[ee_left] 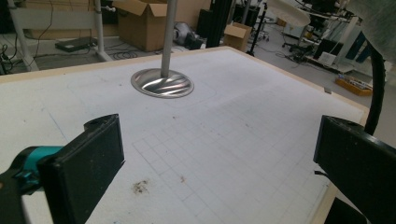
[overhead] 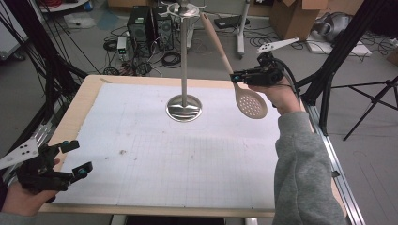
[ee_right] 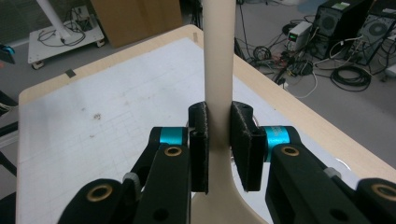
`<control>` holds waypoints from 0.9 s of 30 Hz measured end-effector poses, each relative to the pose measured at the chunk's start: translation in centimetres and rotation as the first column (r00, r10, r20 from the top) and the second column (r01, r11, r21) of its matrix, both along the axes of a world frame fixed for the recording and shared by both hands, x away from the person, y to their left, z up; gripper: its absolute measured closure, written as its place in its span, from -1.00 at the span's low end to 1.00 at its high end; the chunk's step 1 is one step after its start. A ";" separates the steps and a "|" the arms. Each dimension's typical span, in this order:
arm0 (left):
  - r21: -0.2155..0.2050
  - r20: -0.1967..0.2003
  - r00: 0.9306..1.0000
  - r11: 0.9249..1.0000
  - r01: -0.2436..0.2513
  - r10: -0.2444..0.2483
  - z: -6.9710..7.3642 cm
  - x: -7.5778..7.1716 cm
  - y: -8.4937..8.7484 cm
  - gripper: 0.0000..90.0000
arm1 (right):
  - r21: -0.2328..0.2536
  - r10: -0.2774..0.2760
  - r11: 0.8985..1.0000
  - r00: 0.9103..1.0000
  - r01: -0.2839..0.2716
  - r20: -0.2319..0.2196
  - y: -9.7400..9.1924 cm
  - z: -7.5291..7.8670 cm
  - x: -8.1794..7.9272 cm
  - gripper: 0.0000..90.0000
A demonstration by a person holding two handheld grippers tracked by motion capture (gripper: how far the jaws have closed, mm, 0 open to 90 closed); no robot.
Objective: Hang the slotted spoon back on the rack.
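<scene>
The right gripper [overhead: 238,76] is clamped on the neck of a pale slotted spoon [overhead: 250,103], just above its perforated bowl, so the long handle slants up toward the top of the metal stand [overhead: 184,56] — seemingly to hook it on or lift it off, though I cannot tell whether the handle's end is caught there. The left gripper [overhead: 75,157] hangs idle at the near left corner, jaws wide apart with nothing between them. The table [overhead: 141,154] carries a white gridded mat with a few small stains; around it lie cables, computer towers and cardboard boxes.
</scene>
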State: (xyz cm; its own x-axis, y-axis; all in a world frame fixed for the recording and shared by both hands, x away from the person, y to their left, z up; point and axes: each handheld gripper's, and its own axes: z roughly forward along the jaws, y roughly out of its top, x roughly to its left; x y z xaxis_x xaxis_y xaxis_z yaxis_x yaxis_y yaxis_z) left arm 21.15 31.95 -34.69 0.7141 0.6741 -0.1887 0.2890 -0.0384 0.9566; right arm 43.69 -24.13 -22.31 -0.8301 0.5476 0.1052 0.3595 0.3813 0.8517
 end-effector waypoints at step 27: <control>-0.001 0.005 1.000 1.000 -0.005 0.005 0.2 -0.2 0.2 -0.96 | -0.017 -0.019 1.000 1.000 0.018 -0.025 3.4 -1.5 1.4 0.73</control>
State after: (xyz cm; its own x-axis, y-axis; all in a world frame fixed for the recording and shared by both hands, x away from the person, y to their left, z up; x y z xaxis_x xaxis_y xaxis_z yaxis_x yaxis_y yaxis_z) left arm 20.97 32.18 -34.50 0.7118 0.6774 -0.1856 0.2840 -0.0360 0.9581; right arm 45.05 -20.71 -23.77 -0.8169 0.5649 0.1166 0.3880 0.3886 0.8357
